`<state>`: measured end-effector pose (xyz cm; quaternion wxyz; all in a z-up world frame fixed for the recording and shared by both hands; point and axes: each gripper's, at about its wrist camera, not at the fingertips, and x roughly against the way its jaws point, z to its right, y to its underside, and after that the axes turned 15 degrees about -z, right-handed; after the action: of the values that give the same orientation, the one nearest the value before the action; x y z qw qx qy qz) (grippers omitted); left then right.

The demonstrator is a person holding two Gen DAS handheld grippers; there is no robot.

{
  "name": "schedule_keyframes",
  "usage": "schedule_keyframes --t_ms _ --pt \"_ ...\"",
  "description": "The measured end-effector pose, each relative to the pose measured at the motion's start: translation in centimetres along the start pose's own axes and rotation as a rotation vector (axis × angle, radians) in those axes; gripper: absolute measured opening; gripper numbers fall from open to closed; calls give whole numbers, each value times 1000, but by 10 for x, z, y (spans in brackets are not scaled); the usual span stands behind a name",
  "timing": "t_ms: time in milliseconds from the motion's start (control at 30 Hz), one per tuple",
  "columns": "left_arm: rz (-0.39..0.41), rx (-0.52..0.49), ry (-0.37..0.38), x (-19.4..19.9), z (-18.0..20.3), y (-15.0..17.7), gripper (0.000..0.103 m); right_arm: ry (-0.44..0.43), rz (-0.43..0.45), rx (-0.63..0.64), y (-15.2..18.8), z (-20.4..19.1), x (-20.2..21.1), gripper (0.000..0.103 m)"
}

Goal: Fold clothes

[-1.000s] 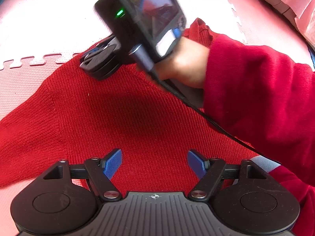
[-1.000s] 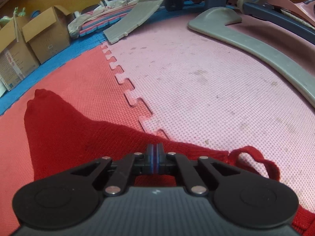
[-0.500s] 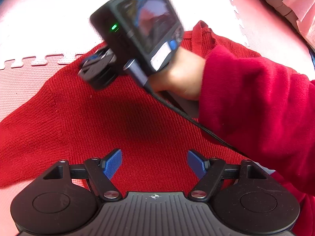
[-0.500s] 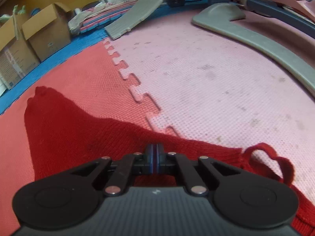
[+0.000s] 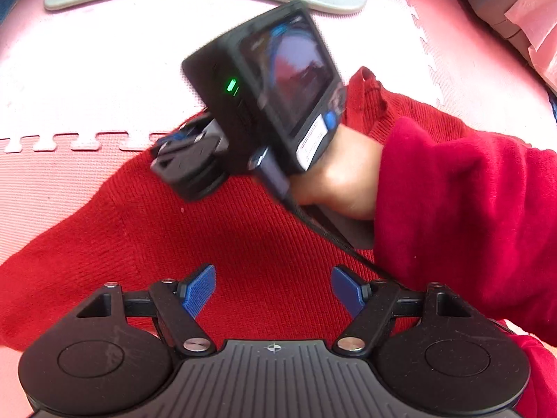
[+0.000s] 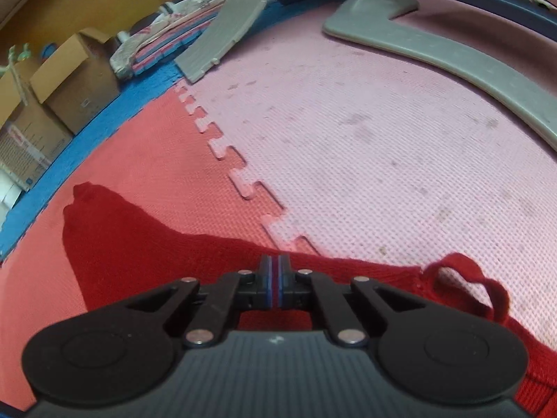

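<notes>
Right gripper (image 6: 275, 280) lifted, jaws clenched on red sweater (image 5: 243, 244), left gripper (image 5: 272, 291) jaws released, pink foam mat (image 6: 365, 146).

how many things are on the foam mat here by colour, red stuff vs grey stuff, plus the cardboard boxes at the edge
red: 1, the knit sweater
grey: 2, the curved board and the ridged ramp piece
cardboard boxes: 2 clearly in view, beside the blue mat border
total: 5
</notes>
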<state>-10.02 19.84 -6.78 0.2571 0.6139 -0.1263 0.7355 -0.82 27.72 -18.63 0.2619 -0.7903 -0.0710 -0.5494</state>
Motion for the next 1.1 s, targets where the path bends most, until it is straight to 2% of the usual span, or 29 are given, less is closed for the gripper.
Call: schedule_keyframes --t_ms 100,167,267,333,433,567,667,800,933,1000,1100 --pt "-8 17 -1 6 -5 1 76 2 -28 39 -11 -4 -12 3" --pt "-14 27 -3 7 -6 1 76 38 -98 58 -12 -1 -27 1" --pt "-16 38 0 8 -7 2 76 -10 -123 10 -13 11 -28 0" --pt "-13 46 6 9 -6 5 76 -1 -152 2 -19 11 -25 0" --pt "0 58 10 10 -4 11 76 56 -136 38 -18 7 -11 1" --pt "7 65 11 10 -3 18 76 131 -175 18 -11 18 -8 1" --pt "17 52 10 11 0 23 76 112 -161 -21 -8 28 -10 0" --pt "32 52 4 13 2 34 76 133 -155 -39 -9 26 -5 1" --pt "48 58 -3 13 4 48 76 199 -124 -105 -2 35 5 2" --pt "61 63 -6 13 5 55 76 243 -143 -136 2 41 5 4" --pt "82 66 -21 15 8 67 76 258 -154 -156 4 41 5 4"
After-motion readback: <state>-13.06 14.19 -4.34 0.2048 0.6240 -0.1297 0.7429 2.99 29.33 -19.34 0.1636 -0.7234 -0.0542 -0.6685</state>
